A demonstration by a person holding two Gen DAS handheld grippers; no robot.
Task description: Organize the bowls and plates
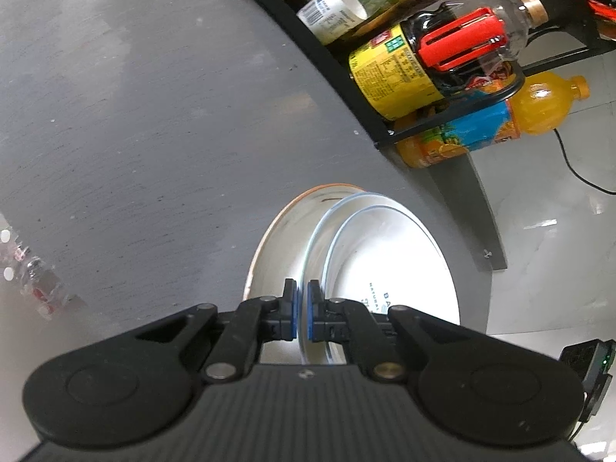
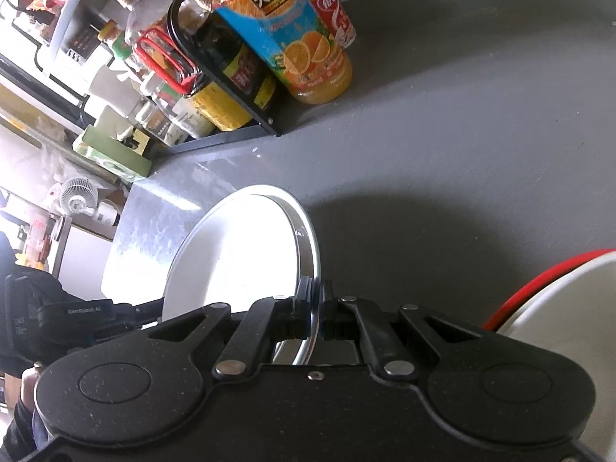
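In the left wrist view, my left gripper (image 1: 302, 308) is shut on the rim of a white plate (image 1: 385, 261) with thin blue rim lines. The plate stands on edge, its printed underside facing right. Just behind it on the left is an orange-rimmed white dish (image 1: 277, 238). In the right wrist view, my right gripper (image 2: 315, 315) is shut on the rim of a white plate (image 2: 238, 254), also tilted on edge above the grey table (image 2: 462, 134). A red-rimmed white bowl (image 2: 569, 308) sits at the lower right. I cannot tell whether both grippers hold the same plate.
A black wire rack (image 1: 385, 131) full of bottles stands at the table's far side, with an orange juice bottle (image 1: 539, 111) (image 2: 304, 50) beside it. The left gripper's housing (image 2: 77, 313) shows at the left. A black cable (image 1: 569, 161) lies on the floor past the table's edge.
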